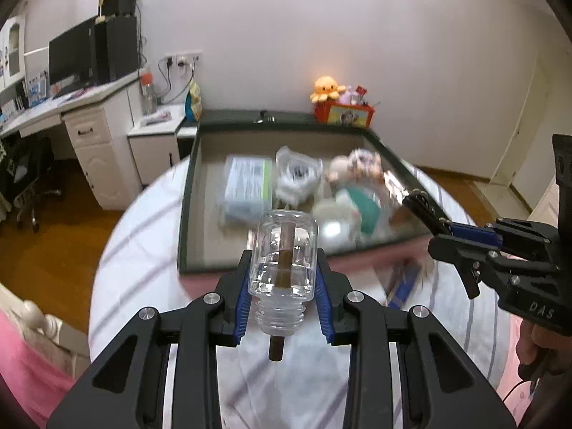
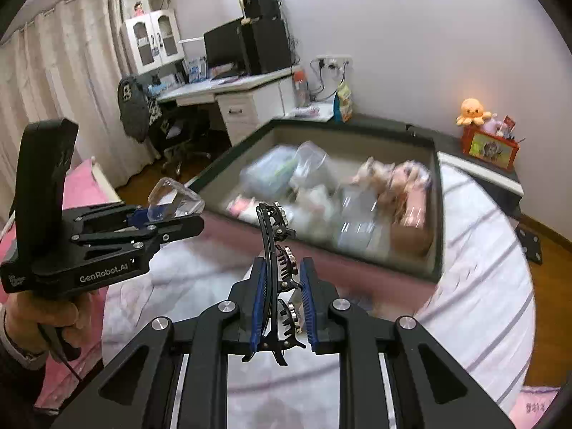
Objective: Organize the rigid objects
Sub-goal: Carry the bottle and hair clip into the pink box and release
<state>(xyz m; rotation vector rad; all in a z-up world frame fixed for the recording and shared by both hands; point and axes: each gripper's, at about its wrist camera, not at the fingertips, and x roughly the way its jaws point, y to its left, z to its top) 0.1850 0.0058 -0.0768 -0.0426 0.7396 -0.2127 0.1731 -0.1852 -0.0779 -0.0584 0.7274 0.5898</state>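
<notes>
Left gripper (image 1: pixel 284 287): pinching clear bottle (image 1: pixel 284 250); smooth sides may slip. Right gripper (image 2: pixel 282 307): pinching black hair clip (image 2: pixel 277 261); thin, may twist free before box (image 2: pixel 437 214) ahead.

It was a home bedroom: a striped bed sheet (image 1: pixel 143 250), a white desk (image 2: pixel 228 89) with a monitor (image 2: pixel 223 46), curtains (image 2: pixel 53 53), a plush toy (image 1: pixel 325 87).

Beyond both tongs, the box's contents (image 1: pixel 296 186) smear with blur, perhaps soft toys and packets. The picture's edge crops the hand (image 2: pixel 43 318).
</notes>
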